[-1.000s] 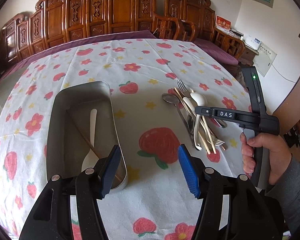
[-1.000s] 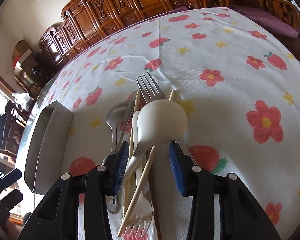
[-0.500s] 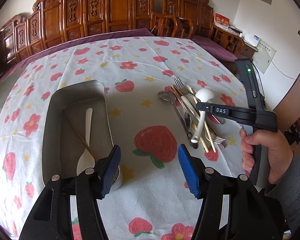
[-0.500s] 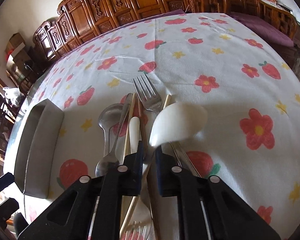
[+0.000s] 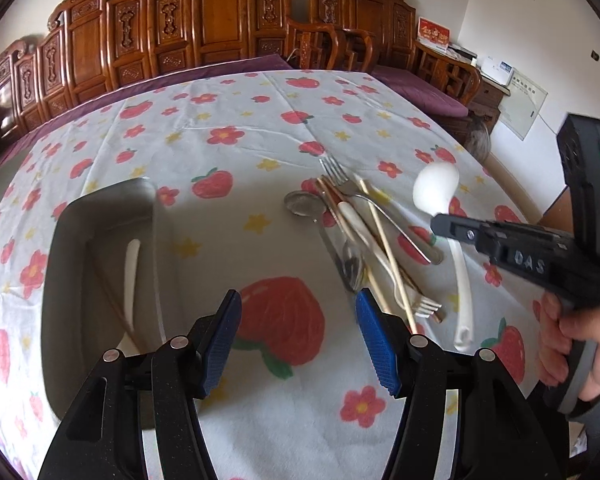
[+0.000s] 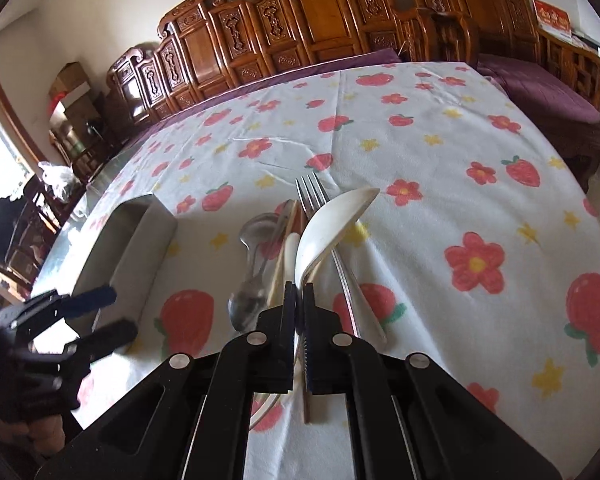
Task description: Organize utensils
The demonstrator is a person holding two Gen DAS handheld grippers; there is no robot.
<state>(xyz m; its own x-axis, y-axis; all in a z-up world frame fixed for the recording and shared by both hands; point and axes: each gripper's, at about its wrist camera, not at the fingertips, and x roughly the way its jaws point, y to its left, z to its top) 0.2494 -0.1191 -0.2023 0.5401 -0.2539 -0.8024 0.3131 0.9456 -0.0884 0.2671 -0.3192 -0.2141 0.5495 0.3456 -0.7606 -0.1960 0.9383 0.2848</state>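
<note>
Right gripper (image 6: 299, 296) fingers clamped on neck of white plastic soup spoon (image 6: 324, 232), bowl tilted, lifted clear of tabletop (image 6: 440, 152) in strawberry-and-flower cloth. Left gripper (image 5: 298, 332) fingers apart, nothing between, hovering over big strawberry print beside rectangular steel tray (image 5: 72, 264). Inside tray: 1 white spoon (image 5: 130, 276), 1 wooden chopstick (image 5: 116, 304). Just beyond: loose pile of steel forks, spoons, chopsticks (image 5: 356, 232) on cloth. Farther: carved wooden chairs (image 5: 220, 28) along wall.

left gripper (image 5: 298, 334): jaws apart, empty; right gripper (image 6: 299, 300): clamped
</note>
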